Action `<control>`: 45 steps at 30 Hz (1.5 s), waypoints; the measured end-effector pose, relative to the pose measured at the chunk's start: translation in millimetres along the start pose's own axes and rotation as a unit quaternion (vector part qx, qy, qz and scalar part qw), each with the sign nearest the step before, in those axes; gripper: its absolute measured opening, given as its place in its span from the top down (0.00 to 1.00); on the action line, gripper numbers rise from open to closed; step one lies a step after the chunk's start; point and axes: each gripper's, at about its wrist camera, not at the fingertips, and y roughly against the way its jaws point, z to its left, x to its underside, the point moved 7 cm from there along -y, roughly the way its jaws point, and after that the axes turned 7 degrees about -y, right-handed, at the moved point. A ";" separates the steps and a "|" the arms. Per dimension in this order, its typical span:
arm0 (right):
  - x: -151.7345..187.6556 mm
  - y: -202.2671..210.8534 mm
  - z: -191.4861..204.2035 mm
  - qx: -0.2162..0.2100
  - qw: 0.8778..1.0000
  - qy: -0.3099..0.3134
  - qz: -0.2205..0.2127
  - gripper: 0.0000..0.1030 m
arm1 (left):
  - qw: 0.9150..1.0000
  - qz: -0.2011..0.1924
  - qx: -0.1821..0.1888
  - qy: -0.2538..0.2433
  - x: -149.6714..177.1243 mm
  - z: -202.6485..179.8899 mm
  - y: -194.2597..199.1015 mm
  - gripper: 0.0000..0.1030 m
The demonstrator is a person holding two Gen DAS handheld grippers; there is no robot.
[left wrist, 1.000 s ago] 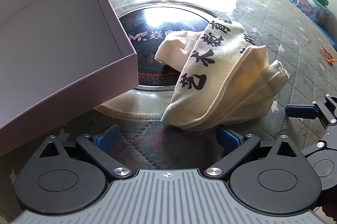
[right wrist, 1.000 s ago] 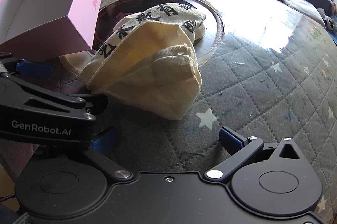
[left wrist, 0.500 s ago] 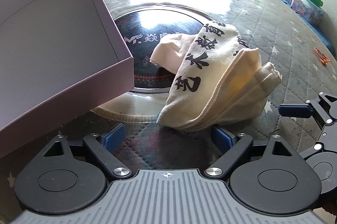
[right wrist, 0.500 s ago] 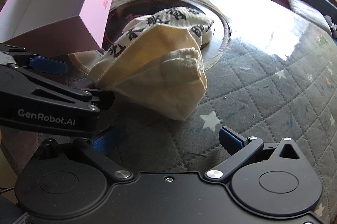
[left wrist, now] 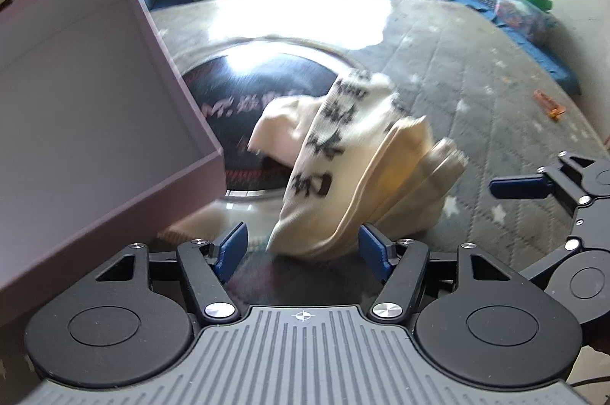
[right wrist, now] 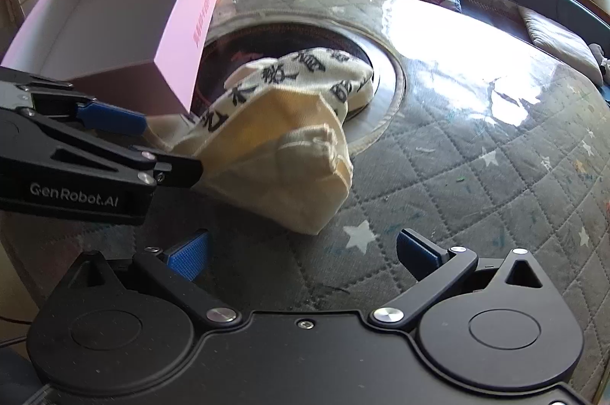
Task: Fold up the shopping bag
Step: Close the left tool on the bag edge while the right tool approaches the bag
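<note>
- Closing around the near corner of the folded shopping bag [left wrist: 358, 176], the left gripper [left wrist: 303, 248] fingers are narrowing but not yet pressing it.
- The right gripper [right wrist: 305, 252] is hanging open and empty, near the bag on the table [right wrist: 476, 157]; a pick-up seems next.

Both fisheye views sit close above the quilted grey tabletop [left wrist: 476, 69], angled steeply downward past their own blue-tipped fingers [left wrist: 232, 245]. They share the cream printed cloth shopping bag [left wrist: 343, 168] at frame centre, the open pink cardboard box [right wrist: 114, 23] upper left, and each other's gripper at the frame edges.
</note>
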 end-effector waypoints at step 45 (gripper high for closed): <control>-24.6 23.0 -54.6 -0.002 0.995 -0.082 -0.052 0.06 | 0.984 -0.050 0.159 -0.062 -2.2 -40.3 3.7 0.94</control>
